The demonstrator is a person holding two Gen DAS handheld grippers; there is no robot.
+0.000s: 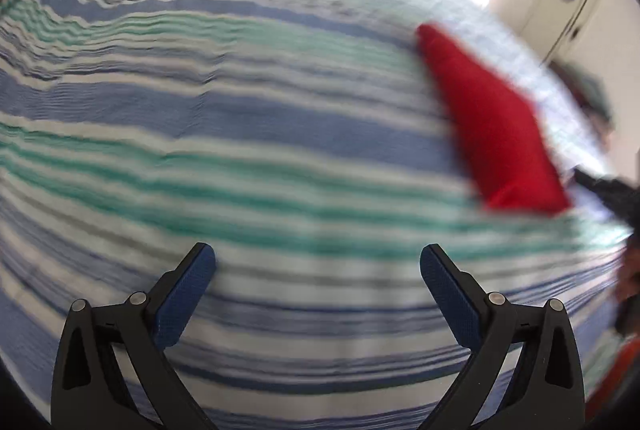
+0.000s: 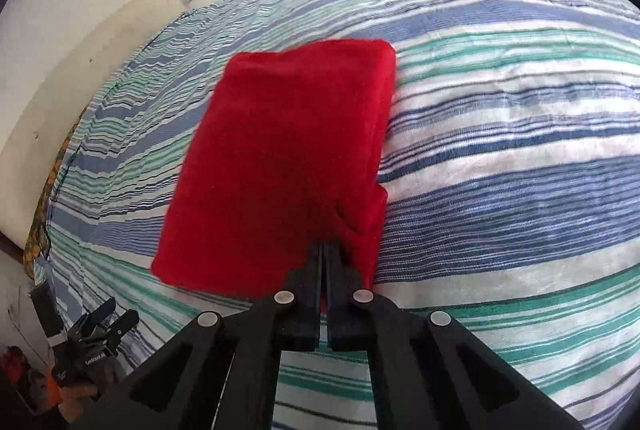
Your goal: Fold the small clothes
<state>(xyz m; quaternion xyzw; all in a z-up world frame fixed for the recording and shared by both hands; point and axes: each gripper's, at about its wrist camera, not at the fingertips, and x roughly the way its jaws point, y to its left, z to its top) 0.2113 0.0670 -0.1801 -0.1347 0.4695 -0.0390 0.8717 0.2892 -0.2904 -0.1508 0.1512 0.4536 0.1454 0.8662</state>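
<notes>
A folded red cloth (image 2: 280,158) lies on the striped bedspread (image 2: 500,150) as a thick rectangle. My right gripper (image 2: 323,248) is shut on the cloth's near edge, its jaws pressed together with red fabric pinched between them. In the left wrist view the same red cloth (image 1: 492,126) shows blurred at the right, with the dark right gripper (image 1: 608,190) at its near corner. My left gripper (image 1: 318,258) hangs open above the bedspread (image 1: 240,110), well to the left of the cloth, with nothing between its blue pads (image 1: 188,290).
The bed's left edge (image 2: 60,166) borders a pale floor (image 2: 100,42). The left gripper (image 2: 96,330) and an orange thing (image 2: 76,394) show at the lower left of the right wrist view. White cupboard doors (image 1: 568,2) stand beyond the bed.
</notes>
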